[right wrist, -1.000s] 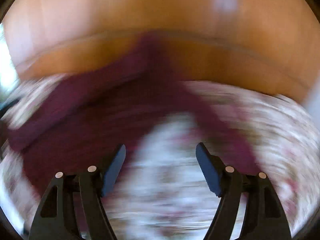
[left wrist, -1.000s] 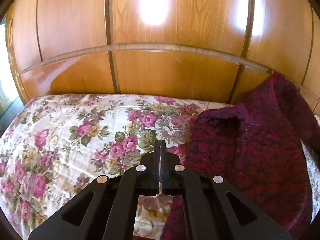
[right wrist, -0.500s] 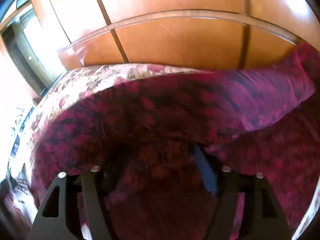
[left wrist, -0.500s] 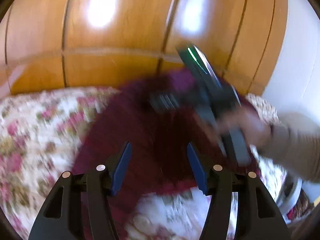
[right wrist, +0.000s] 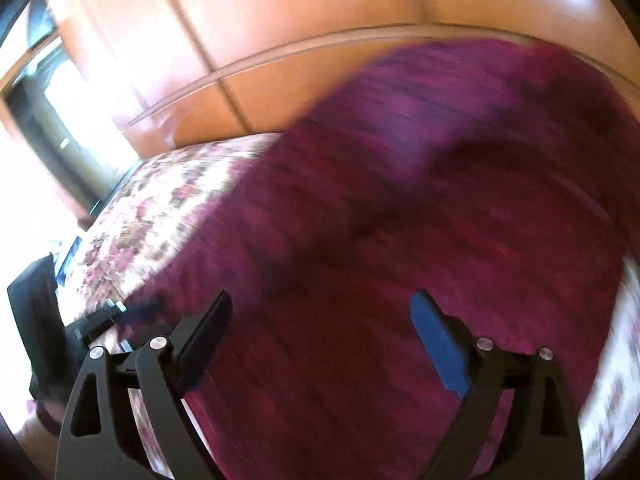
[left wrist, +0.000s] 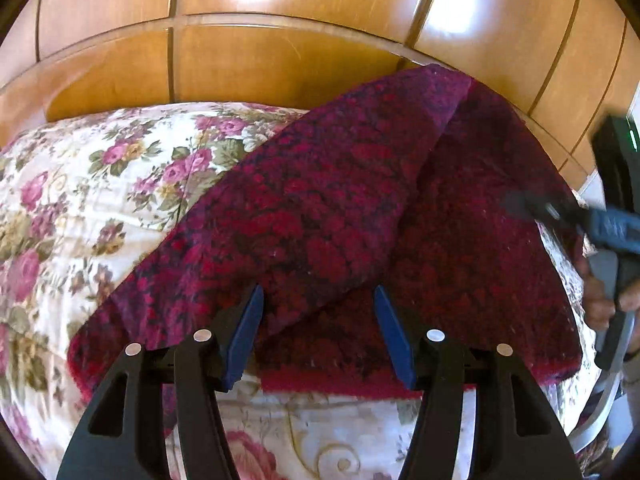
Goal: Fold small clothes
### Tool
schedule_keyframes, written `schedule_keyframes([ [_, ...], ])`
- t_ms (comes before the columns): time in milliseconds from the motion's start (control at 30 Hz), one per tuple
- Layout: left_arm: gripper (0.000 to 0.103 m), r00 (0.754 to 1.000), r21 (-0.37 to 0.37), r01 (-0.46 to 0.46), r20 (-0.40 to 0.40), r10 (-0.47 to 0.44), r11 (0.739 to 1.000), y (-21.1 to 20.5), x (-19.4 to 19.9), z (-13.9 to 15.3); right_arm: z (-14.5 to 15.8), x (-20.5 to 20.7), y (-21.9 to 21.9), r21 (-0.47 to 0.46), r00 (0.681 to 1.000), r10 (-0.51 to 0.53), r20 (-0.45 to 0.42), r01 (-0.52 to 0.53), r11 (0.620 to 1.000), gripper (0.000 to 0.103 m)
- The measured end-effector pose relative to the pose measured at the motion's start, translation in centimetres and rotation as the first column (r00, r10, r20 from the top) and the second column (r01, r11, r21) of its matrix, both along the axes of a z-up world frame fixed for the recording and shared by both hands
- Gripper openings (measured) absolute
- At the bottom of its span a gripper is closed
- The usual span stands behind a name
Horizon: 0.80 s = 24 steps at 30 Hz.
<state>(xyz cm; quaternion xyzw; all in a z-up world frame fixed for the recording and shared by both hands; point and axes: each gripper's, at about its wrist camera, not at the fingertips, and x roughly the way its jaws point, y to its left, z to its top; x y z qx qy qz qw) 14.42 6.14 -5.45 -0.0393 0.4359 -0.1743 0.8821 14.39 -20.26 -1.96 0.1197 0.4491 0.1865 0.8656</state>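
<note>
A fuzzy dark red garment [left wrist: 320, 208] lies on the floral bedspread [left wrist: 100, 184], with one flap folded diagonally over its left part. My left gripper [left wrist: 318, 308] hovers open over the garment's near edge, and its pads do not press the cloth. The right gripper [left wrist: 592, 224] shows blurred at the garment's right edge, held by a hand [left wrist: 600, 304]. In the blurred right wrist view the garment [right wrist: 400, 200] fills the frame. There the right gripper [right wrist: 322, 308] has its jaws opening wide, nothing pinched between them. The left gripper [right wrist: 120, 316] shows at the left.
A glossy wooden headboard [left wrist: 280, 60] rises right behind the bed. The floral bedspread [right wrist: 160, 208] runs out to the left of the garment. A bright window area [right wrist: 60, 120] lies beyond the bed's left side.
My left gripper went from shut to open and swung right over the garment. The right gripper let go of the red cloth and spread wider. A flap now lies folded across the garment.
</note>
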Motion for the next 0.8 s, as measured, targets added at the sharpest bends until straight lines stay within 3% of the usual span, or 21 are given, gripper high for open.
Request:
schedule_keyframes([
  [133,0.056,0.999,-0.044,-0.039,-0.032,0.037,0.998,1.3,-1.9,-0.7,-2.6,-5.7,-6.8,-0.002,0.985,-0.152,-0.087,0.152,0.988,0.091],
  [200,0.056,0.997,-0.025,-0.058,-0.060,0.057,0.998,1.5,-1.7,-1.7,-3.7,-8.2,-8.9,0.018,0.971,-0.200,-0.131,0.204,0.979,0.091],
  [267,0.056,0.992,-0.022,-0.079,-0.101,0.076,0.997,1.7,-1.1,-2.8,-4.9,-10.4,-10.2,0.080,0.959,-0.220,-0.181,0.237,0.968,0.090],
  [400,0.057,0.983,-0.101,-0.130,-0.147,0.114,0.986,2.3,0.6,-4.4,-6.2,-12.3,-9.4,0.158,0.953,-0.210,-0.220,0.247,0.956,0.081],
  [467,0.054,0.984,-0.115,-0.125,-0.139,0.109,0.985,1.9,1.3,-4.3,-6.5,-12.6,-8.5,0.173,0.957,-0.198,-0.214,0.236,0.956,0.070],
  [500,0.040,0.983,-0.121,-0.128,-0.149,0.110,0.984,1.7,1.7,-4.4,-6.6,-12.4,-8.1,0.174,0.958,-0.190,-0.213,0.229,0.958,0.066],
  [567,0.024,0.981,-0.105,-0.140,-0.149,0.124,0.985,1.6,1.9,-4.3,-6.3,-12.0,-7.3,0.141,0.962,-0.184,-0.202,0.214,0.967,0.045],
  [667,0.014,0.986,-0.104,-0.138,-0.108,0.127,0.985,1.7,0.9,-3.0,-5.0,-12.2,-7.0,0.103,0.973,-0.164,-0.160,0.182,0.978,0.023],
  [800,0.013,0.995,-0.108,-0.099,-0.045,0.094,0.989,1.7,-1.6,-0.5,-1.1,-14.0,-8.6,0.069,0.985,-0.163,-0.058,0.167,0.984,0.018],
])
